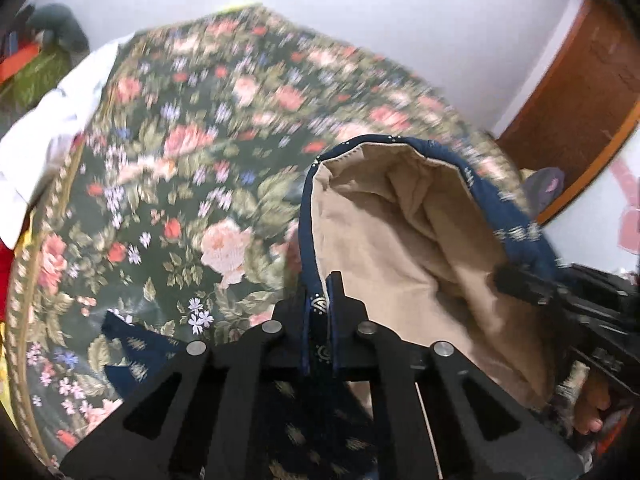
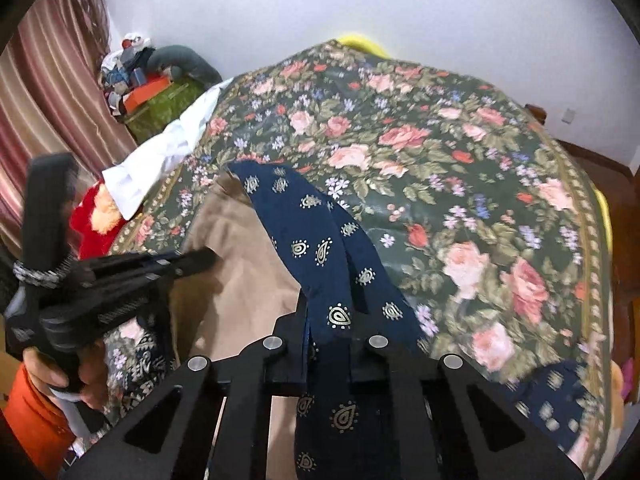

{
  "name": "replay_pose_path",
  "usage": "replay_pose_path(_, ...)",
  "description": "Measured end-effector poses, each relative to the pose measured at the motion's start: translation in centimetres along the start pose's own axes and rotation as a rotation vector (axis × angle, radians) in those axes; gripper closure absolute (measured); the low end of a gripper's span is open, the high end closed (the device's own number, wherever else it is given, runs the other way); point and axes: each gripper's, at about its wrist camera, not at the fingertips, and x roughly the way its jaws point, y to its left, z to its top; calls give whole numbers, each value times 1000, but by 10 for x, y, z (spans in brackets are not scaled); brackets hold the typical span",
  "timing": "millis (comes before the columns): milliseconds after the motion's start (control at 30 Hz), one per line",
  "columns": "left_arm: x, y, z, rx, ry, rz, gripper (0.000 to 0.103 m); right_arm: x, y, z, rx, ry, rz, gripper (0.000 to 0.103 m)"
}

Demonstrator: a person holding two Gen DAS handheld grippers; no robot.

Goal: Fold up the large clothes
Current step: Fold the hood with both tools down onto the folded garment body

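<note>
A: both pinching cloth? 
B: yep. left tongs [image 1: 320,304] pressed together on the navy garment [image 1: 420,248] hem, tan lining facing up. right tongs [image 2: 328,320] clamped on it too.
A: where's it at?
B: held above the floral bed [image 2: 440,152], long axis stretching away from the tongs.

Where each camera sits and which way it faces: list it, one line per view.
Left wrist: rides the left tongs, looking along them over the floral bedspread; they pinch the navy garment, tan lining showing. Toes show at lower right.
Right wrist: rides the right tongs, facing the same bed and wall, pinching a navy strip; the left hand grips the other tool.
Shared: bedspread, garment, white cloth.
</note>
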Motion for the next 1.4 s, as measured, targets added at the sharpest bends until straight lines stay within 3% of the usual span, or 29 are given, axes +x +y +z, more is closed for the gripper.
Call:
replay_pose_path(200, -65, -33, -13, 96, -63, -50, 97, -64, 12, -25, -50, -29, 32, 94)
replay_pose_path(367, -106, -60, -50, 207, -94, -28, 97, -106, 15, -62, -23, -26, 68, 94)
replay_pose_path(500, -121, -70, -82, 242, -74, -15, 97, -126, 19, -96, -25, -8, 66, 94)
replay_pose_path(733, -125, -58, -133, 179, -1, -54, 96, -134, 24, -146, -19, 55, 94, 94)
replay_pose_path(1033, -102, -41, -199, 182, 152, 1, 96, -123, 34, -191, -85, 200, 59, 94)
replay_pose_path(1233, -107, -20, -232, 123, 182, -12, 74, -119, 36, -204, -129, 238, -11, 93)
replay_pose_path(1400, -127, -5, -246, 131, 177, 42, 71, -114, 37, -212, -177, 247, -60, 93)
